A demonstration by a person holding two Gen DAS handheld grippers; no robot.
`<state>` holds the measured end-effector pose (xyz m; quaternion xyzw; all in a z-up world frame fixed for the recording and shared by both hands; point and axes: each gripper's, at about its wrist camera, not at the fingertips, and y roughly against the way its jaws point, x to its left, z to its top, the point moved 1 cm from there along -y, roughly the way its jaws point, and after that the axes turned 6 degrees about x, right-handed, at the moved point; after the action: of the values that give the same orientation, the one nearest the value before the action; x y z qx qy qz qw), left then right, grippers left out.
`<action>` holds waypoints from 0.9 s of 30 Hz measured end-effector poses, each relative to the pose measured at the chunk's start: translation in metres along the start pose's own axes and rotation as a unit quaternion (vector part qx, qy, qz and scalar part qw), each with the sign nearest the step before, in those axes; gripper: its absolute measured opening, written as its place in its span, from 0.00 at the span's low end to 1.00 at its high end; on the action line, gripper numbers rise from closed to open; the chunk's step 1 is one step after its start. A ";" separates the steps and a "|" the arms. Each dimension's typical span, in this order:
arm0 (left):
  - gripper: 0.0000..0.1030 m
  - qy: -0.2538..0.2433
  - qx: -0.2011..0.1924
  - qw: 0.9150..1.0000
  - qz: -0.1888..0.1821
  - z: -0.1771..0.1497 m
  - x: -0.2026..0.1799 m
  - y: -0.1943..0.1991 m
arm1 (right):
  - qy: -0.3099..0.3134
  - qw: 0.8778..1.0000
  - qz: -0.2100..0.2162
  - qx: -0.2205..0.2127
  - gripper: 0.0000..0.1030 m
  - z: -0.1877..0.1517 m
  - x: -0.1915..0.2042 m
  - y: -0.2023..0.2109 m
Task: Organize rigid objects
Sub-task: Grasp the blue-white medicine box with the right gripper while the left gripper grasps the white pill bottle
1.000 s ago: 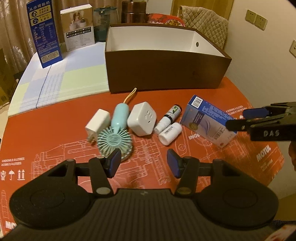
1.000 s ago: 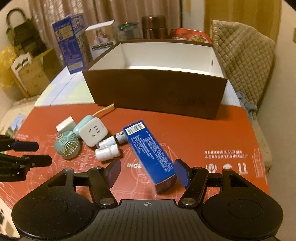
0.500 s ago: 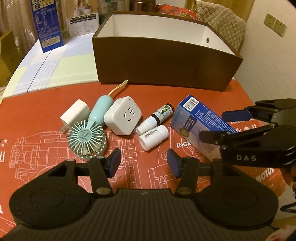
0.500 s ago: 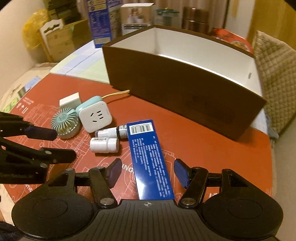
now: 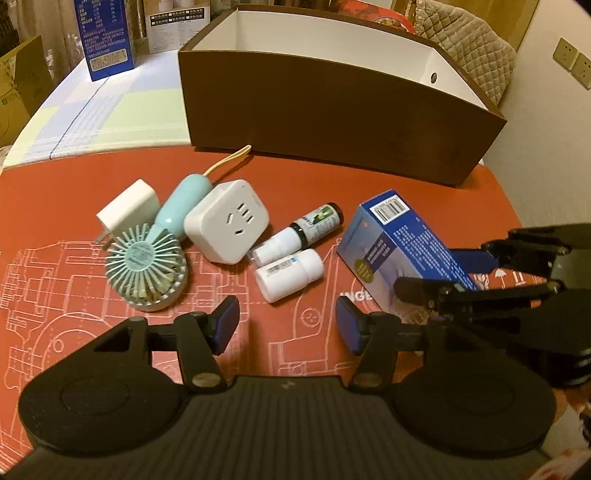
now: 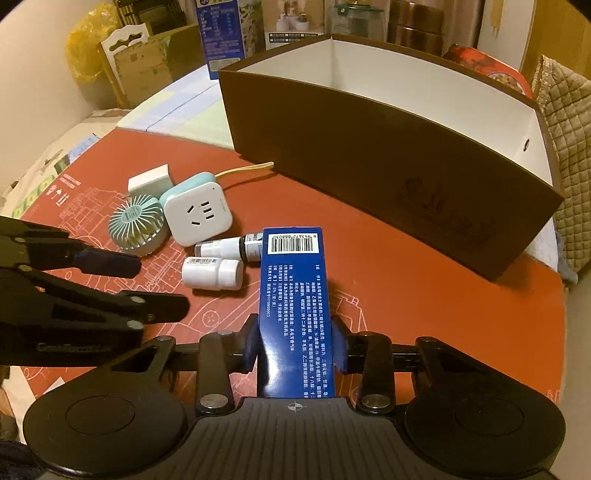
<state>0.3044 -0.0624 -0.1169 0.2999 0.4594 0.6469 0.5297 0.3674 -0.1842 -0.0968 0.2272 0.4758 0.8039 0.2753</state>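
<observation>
Right hand-held gripper (image 6: pixel 295 345) clamps blue carton (image 6: pixel 293 295); red mat (image 6: pixel 424 295) beyond lies bare.

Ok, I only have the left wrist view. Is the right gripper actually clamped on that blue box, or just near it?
Observer: Clamped. The right wrist view shows both pads of the right gripper pressing the long sides of the blue box.
Operator: What's behind the brown box?
Observer: A copper canister and a glass jar stand behind the brown box.
</observation>
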 end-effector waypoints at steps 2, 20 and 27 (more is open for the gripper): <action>0.52 0.003 -0.002 1.000 -0.001 0.002 -0.004 -0.003 | -0.004 1.000 -0.007 -0.003 0.35 -0.003 -0.003 0.002; 0.52 0.068 0.011 0.997 0.048 0.024 -0.014 -0.036 | -0.058 0.997 -0.045 -0.024 0.35 -0.004 -0.049 0.008; 0.45 0.073 0.013 0.996 0.057 0.025 -0.013 -0.042 | -0.058 0.997 -0.038 -0.026 0.35 -0.004 -0.050 0.007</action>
<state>0.3467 -0.0669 -0.1446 0.2842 0.4871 0.6902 0.4534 0.4004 -0.2224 -0.0980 0.2477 0.4459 0.7909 0.3382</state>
